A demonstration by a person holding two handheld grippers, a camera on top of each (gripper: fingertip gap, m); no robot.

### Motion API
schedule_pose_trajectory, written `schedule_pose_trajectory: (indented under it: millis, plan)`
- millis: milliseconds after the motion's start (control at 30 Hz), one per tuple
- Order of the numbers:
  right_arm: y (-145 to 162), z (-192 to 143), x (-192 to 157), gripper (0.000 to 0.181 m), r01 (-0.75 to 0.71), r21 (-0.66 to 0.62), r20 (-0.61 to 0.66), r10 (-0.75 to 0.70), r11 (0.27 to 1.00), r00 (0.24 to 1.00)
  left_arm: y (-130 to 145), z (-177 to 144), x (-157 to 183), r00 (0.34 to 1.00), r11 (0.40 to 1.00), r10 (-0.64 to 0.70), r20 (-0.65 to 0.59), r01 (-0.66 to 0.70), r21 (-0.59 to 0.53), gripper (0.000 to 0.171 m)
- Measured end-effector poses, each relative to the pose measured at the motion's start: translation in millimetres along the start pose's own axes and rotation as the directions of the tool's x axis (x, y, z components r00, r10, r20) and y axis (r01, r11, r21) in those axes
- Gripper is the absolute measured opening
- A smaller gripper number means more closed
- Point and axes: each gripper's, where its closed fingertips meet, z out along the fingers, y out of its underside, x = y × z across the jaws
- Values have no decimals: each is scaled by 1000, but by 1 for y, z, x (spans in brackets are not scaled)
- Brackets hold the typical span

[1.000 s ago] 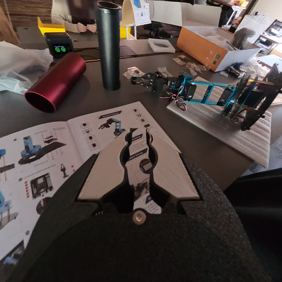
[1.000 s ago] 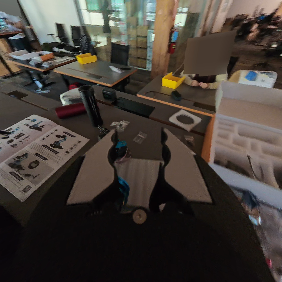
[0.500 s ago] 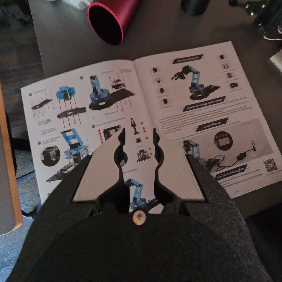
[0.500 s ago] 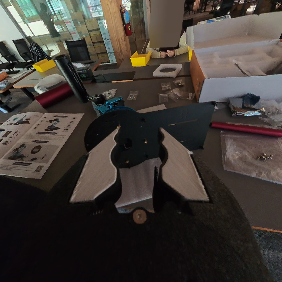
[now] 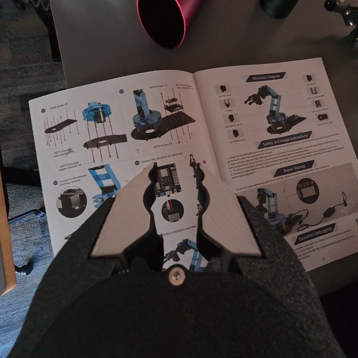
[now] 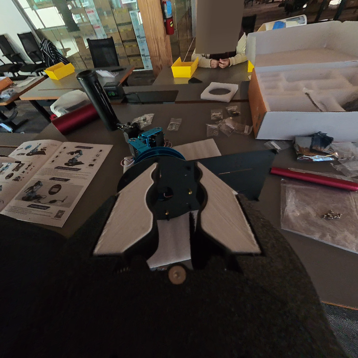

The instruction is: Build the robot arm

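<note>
My left gripper (image 5: 176, 166) is open with nothing between its fingers. It hovers over the left page of an open white instruction booklet (image 5: 174, 116) lying on the dark table (image 5: 106, 48). My right gripper (image 6: 176, 166) is open and points at the black base plate (image 6: 174, 184) of a blue robot arm (image 6: 147, 139) lying on its side on a white foam sheet (image 6: 197, 149). The plate's round end shows between and behind the fingers; I see no pad pressing on it. The booklet also shows in the right wrist view (image 6: 48, 174), at the left.
A red tube (image 5: 164, 23) lies beyond the booklet, with a black tube (image 6: 98, 102) upright beside it. An open white box (image 6: 302, 120), small parts bags (image 6: 222, 124), a red rod (image 6: 313, 179) and a bag with screws (image 6: 319, 213) lie right. A person (image 6: 219, 60) sits behind. Tip to tip, the grippers are about 60 centimeters apart. The red rod (image 6: 313, 179) is about 35 centimeters from my right fingertips.
My left gripper tilted down over the booklet and its jaws widened. My right gripper swung onto the base plate and came closer, its jaws narrowing.
</note>
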Motion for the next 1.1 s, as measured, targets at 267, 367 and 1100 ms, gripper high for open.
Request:
schedule_pose_trajectory:
  millis: [267,367,1100]
  plan:
    - [12,11,2,33,5,-72,0,-5,997,1000,-2,2,4,1000,1000,-12,-10,12,12,37]
    - [13,9,6,33,-5,-65,-3,5,998,1000,-3,3,8,1000,1000,-6,-9,6,10,36]
    - [52,-14,89,31,-133,-71,-1,133,989,991,-32,-5,61,994,999,30,104,-33,25,34]
